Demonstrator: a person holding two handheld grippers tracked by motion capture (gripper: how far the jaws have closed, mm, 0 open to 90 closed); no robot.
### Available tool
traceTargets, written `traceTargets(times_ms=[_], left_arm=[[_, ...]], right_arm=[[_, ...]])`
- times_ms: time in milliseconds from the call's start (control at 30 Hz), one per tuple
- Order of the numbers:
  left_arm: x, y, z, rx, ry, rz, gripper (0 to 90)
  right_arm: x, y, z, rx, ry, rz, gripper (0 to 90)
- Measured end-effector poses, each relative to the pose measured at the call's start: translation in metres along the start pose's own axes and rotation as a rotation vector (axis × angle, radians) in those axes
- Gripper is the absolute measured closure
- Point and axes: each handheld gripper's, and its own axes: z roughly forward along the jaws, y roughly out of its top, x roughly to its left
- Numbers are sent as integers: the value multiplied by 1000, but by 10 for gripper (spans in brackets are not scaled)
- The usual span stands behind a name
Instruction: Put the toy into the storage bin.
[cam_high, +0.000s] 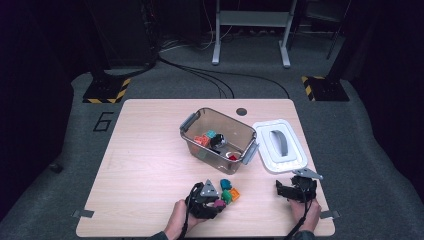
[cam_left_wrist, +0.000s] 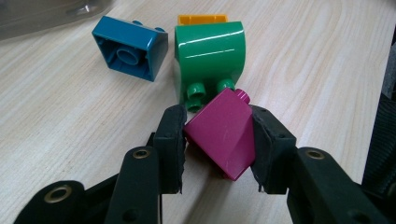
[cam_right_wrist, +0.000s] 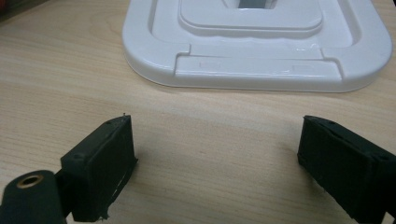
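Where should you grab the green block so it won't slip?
Probably by the two flat sides of the green block, with the jaws coming straight down from above. Its top is curved and shiny, so pads there could slide. The orange block touches its far end, and the purple block, pinched in the left gripper, crowds its studs.

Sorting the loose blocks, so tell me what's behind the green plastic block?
Behind the curved green plastic block, an orange plastic block peeks out; only its top edge shows, the rest is covered.
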Motion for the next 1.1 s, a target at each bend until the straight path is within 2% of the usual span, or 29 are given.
traceTargets(times_ms=[600, 733, 1067, 1100], left_arm=[[12, -4, -14, -35, 10, -28, 597], [20, -5, -19, -45, 8, -53, 597], [38, 1, -39, -70, 48, -68, 597], [43, 3, -43, -80, 62, -69, 597]], right_arm=[[0, 0, 0, -2, 1, -2, 100], [0, 0, 0, 0, 1, 0, 99], [0, 0, 0, 0, 1, 1, 100], [0, 0, 0, 0, 1, 0, 100]])
